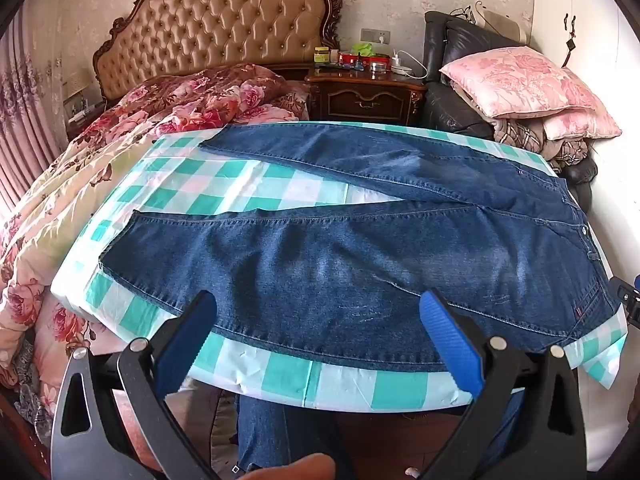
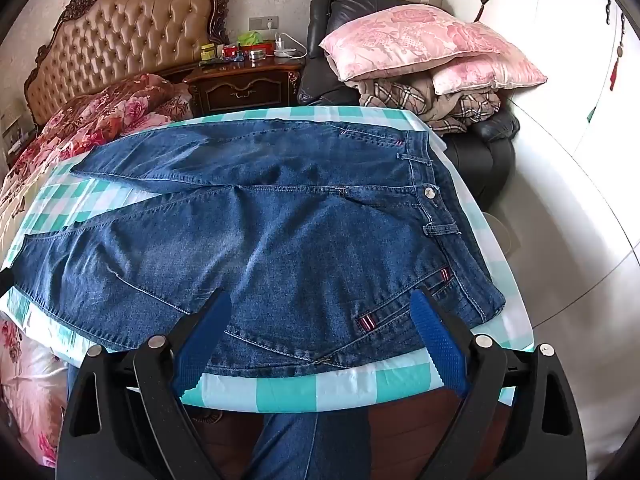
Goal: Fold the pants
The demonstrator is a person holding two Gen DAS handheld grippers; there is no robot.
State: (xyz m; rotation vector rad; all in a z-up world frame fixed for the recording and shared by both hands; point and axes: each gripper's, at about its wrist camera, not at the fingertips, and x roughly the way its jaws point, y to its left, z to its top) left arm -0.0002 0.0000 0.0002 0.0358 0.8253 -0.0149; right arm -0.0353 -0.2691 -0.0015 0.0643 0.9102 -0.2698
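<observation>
Blue jeans [image 1: 340, 248] lie flat on a table with a green-and-white checked cloth [image 1: 280, 376], both legs spread toward the left and the waistband at the right. My left gripper [image 1: 320, 304] hovers open above the near leg by the table's front edge, nothing between its blue pads. In the right wrist view the jeans [image 2: 280, 220] fill the tabletop, with the waist button [image 2: 430, 192] at right. My right gripper [image 2: 320, 308] is open above the near hip pocket, holding nothing. Part of the right gripper [image 1: 630, 300] shows at the left wrist view's right edge.
A bed with a floral quilt [image 1: 100, 184] and tufted headboard [image 1: 216, 28] lies left of the table. Behind stand a cluttered nightstand [image 1: 364, 92] and a black armchair [image 1: 452, 104] stacked with pink pillows [image 1: 516, 80]. A person's legs [image 2: 304, 440] are below the table edge.
</observation>
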